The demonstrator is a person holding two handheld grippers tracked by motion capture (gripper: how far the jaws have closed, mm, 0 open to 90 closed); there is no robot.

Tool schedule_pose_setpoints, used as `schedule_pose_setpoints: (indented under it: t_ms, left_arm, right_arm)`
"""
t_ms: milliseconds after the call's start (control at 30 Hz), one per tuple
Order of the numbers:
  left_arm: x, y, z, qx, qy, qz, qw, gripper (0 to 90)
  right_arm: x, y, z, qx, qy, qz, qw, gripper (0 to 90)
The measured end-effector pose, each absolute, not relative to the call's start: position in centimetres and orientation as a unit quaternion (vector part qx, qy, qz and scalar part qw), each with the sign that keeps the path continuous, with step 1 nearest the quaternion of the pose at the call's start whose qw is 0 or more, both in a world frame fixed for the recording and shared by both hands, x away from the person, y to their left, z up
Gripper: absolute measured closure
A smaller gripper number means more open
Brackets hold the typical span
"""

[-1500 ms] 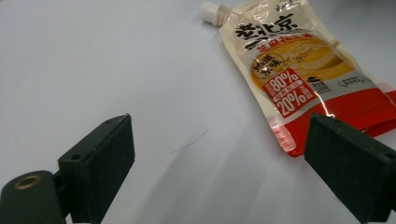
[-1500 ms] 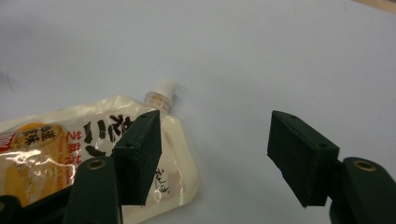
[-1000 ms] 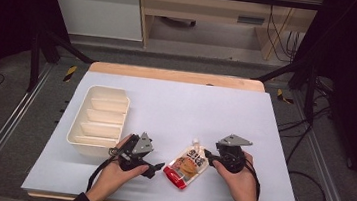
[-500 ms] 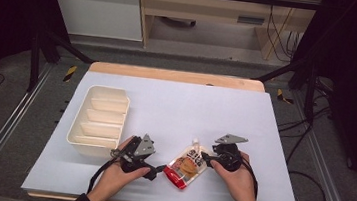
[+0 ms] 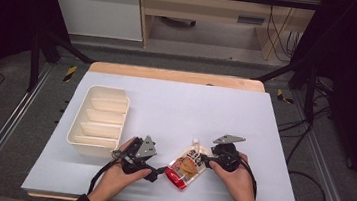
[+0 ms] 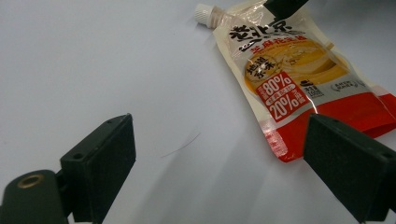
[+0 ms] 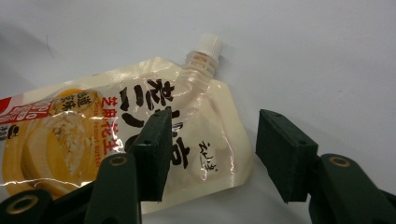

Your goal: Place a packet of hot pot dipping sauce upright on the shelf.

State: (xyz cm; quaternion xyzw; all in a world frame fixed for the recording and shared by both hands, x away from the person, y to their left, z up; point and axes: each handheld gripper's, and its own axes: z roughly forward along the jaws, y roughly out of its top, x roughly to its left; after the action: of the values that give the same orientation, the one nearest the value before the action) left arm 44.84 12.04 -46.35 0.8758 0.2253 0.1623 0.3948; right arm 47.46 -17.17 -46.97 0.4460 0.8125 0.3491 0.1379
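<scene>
A spouted sauce pouch (image 5: 187, 165) with a white cap, yellow print and a red bottom lies flat near the table's front edge. My left gripper (image 5: 157, 172) is just left of its red end, low over the table. In the left gripper view the jaws stand wide apart, my left gripper (image 6: 224, 168) is open, and the pouch (image 6: 289, 70) lies ahead to the right. My right gripper (image 5: 203, 158) is at the pouch's spout end. In the right gripper view my right gripper (image 7: 217, 149) is open, straddling the corner of the pouch (image 7: 70, 135) below the cap.
A cream divided tray (image 5: 98, 120) stands left of the left hand, its compartments bare. The pale blue table top (image 5: 186, 106) stretches free behind the pouch. The front edge is close under both forearms.
My right gripper has edged slightly left onto the pouch's spout end. The left gripper and the pouch have hardly moved.
</scene>
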Motion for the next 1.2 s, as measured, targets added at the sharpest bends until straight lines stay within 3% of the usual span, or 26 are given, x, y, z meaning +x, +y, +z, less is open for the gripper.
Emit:
schedule_pose_setpoints:
  t_ms: [533,900,1200]
  left_arm:
    - [44.9,12.1,-46.3,0.875,0.226,0.164,0.395,9.1]
    - [44.9,12.1,-46.3,0.877,0.224,0.164,0.393,9.0]
    - [44.9,12.1,-46.4,0.877,0.222,0.165,0.392,9.1]
  right_arm:
    - [47.0,-17.3,-46.6,0.443,0.806,0.373,0.121,49.7]
    - [46.1,-16.9,-46.3,0.426,0.811,0.385,0.11,58.4]
    - [46.5,-16.6,-46.7,0.428,0.82,0.363,0.115,71.8]
